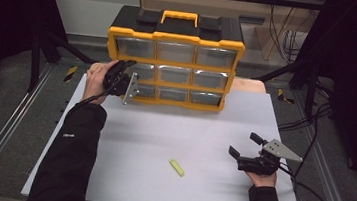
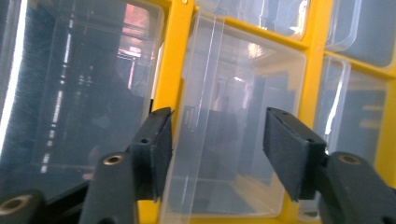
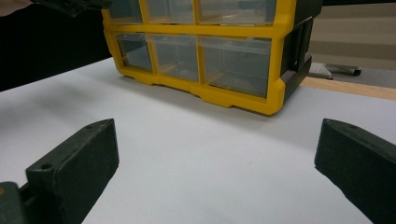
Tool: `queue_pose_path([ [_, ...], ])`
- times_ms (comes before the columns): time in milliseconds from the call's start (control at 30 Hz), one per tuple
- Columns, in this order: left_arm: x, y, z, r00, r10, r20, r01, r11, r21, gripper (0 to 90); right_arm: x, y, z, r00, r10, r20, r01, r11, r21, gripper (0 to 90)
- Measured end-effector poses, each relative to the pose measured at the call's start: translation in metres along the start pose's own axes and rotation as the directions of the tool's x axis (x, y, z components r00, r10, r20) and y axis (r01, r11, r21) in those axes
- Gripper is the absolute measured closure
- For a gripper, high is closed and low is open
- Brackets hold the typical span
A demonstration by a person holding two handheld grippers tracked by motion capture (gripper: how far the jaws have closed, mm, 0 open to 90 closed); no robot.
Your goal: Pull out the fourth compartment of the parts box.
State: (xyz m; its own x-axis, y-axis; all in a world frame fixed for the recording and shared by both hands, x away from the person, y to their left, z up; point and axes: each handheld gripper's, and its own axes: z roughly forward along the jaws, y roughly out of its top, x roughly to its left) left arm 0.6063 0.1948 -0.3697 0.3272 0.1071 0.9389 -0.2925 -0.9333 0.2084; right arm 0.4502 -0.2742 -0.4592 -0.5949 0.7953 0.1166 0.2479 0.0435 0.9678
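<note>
A person sits at a white table point(image 1: 163, 129), seen from above, with a black two-jaw gripper in each hand. Both forearms, in dark sleeves, come in from the near edge.

Nearest the person, on the right side, the right gripper point(image 1: 243, 146) rests low over the table, held by the right hand point(image 1: 261, 178). Its jaws are spread wide with nothing between them, and in the right gripper view point(image 3: 217, 158) they frame bare white tabletop. A grey three-cornered plate point(image 1: 282, 150) sits on top of this gripper and a cable trails off toward the table's right edge.

Just left of it, near the table's front middle, a small yellow-green strip point(image 1: 176, 167) lies flat on its own, well apart from both grippers.

Farther away, at the back of the table, stands a yellow and black drawer organiser point(image 1: 174, 62) with a yellow carry handle on top and three rows of three clear plastic drawers.

The left gripper point(image 1: 128, 67) is raised to the organiser's left column, at the middle row, held by the left hand point(image 1: 97, 79). In the left gripper view, its jaws point(image 2: 217, 149) stand partly closed on either side of a clear drawer's point(image 2: 233, 116) front. The left pad point(image 2: 161, 149) lies against or just beside the drawer's left edge, over the yellow frame bar. The right pad point(image 2: 285, 154) stands apart from the plastic, so the drawer is between the jaws but not yet pinched. The drawer front sits slightly forward of the yellow frame.
</note>
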Motion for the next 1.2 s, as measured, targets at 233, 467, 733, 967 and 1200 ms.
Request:
queue_pose_path([
  [233,-0.0016,0.0011,-0.0001,0.9983,0.045,-0.037,-0.044,0.9989,0.016,51.5,0.0001,0.0000,0.0000,1.0000,0.001,-0.001,-0.001,1.000,-0.001,0.4],
  [467,-0.0017,0.0023,0.0000,0.9947,0.078,-0.067,-0.076,0.9966,0.031,60.3,0.0001,0.0001,-0.0001,1.0000,0.003,-0.001,-0.003,1.000,-0.001,0.4],
  [733,-0.0030,0.0031,0.0002,0.9905,0.098,-0.096,-0.094,0.9947,0.042,67.9,-0.0001,0.0002,-0.0001,1.0000,0.002,-0.001,-0.002,1.000,-0.001,0.4],
  [967,-0.0043,0.0040,0.0007,0.9832,0.137,-0.120,-0.131,0.9897,0.056,72.7,-0.0001,0.0001,-0.0002,1.0000,0.002,-0.001,-0.002,1.000,-0.001,0.4],
  [1200,-0.0053,0.0037,0.0009,0.9743,0.183,-0.131,-0.176,0.9824,0.062,76.0,-0.0001,0.0001,-0.0001,1.0000,0.002,0.000,-0.002,1.000,0.000,0.4],
])
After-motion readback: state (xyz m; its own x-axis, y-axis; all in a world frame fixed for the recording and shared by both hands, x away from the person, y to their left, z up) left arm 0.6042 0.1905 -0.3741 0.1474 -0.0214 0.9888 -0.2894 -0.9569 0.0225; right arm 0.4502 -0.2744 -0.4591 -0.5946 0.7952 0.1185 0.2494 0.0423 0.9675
